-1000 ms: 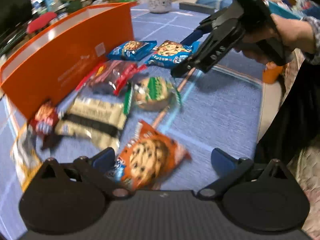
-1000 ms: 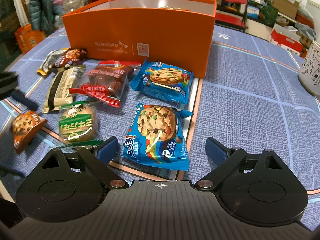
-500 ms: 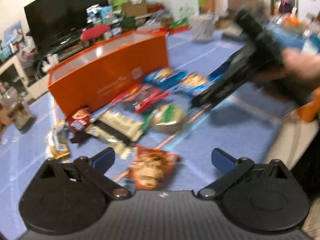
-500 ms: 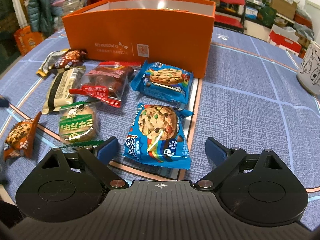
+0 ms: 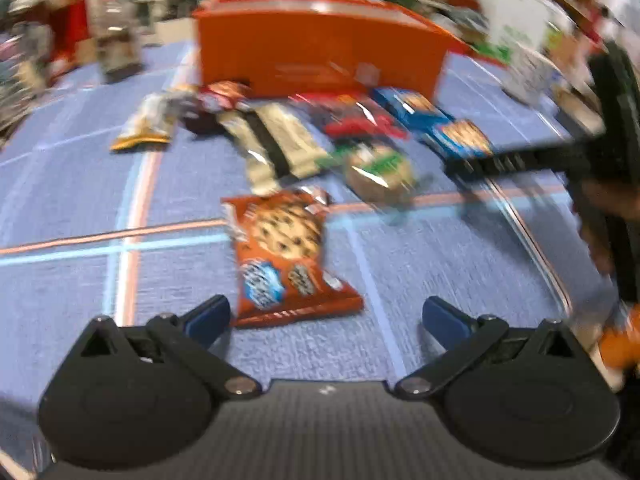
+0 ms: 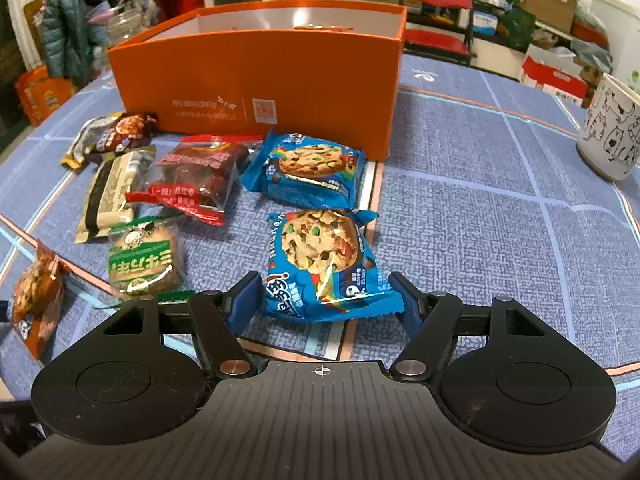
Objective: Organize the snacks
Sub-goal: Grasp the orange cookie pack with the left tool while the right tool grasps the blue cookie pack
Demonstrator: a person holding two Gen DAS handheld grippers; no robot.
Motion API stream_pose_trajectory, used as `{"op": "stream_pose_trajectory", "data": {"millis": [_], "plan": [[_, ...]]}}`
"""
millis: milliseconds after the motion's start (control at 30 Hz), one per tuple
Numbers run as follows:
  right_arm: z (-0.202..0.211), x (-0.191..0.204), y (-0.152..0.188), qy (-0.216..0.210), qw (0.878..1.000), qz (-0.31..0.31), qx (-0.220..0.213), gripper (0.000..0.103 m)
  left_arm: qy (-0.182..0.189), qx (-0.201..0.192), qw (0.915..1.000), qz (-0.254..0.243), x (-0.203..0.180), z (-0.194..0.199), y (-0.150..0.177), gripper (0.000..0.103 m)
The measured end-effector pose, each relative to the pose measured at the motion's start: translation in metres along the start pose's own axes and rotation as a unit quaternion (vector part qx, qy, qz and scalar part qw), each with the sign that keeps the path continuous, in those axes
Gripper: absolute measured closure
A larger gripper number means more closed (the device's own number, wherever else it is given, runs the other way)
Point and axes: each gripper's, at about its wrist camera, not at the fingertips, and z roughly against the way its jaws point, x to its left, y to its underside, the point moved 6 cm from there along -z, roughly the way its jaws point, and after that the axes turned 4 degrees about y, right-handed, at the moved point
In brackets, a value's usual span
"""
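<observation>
The right gripper (image 6: 324,298) has just been closing; its fingers (image 6: 244,296) flank the blue cookie packet (image 6: 324,264), seemingly touching, for lifting into the orange box (image 6: 256,92). The left gripper (image 5: 326,318) hangs wide, empty.

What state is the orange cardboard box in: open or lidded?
Open: the orange cardboard box has no lid on, its pale inside walls showing.

My blue checked surface (image 6: 480,216) carries an orange box (image 6: 256,80); snack packets (image 6: 184,184) lie just before it, a mug (image 6: 610,132) well to its right.
</observation>
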Motion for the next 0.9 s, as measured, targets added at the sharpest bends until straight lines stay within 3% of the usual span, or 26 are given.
{"op": "stream_pose_trajectory", "data": {"millis": [100,167,233,367,533,900], "plan": [[0.001,0.001,0.001,-0.001,1.0,0.001,-0.002,0.043,-0.038,-0.051,0.9972,0.039,0.009,0.008,-0.018,0.001],[0.0,0.002,0.001,0.0,1.0,0.0,-0.003,0.043,-0.058,-0.062,0.995,0.054,0.014,0.006,-0.023,0.001],[0.0,0.002,0.002,0.001,1.0,-0.001,-0.006,0.043,-0.073,-0.055,0.994,0.061,0.018,-0.002,-0.024,0.001],[0.002,0.002,0.003,-0.001,1.0,0.003,-0.013,0.043,-0.061,-0.042,0.9952,0.064,0.017,-0.014,-0.02,0.001],[0.0,0.001,0.003,0.002,1.0,0.0,-0.02,0.043,-0.084,-0.051,0.994,0.048,0.016,-0.019,-0.024,0.001],[-0.003,0.002,-0.001,0.013,1.0,-0.012,-0.023,0.043,-0.122,-0.026,0.9906,0.056,0.02,-0.035,-0.026,0.001]]}}
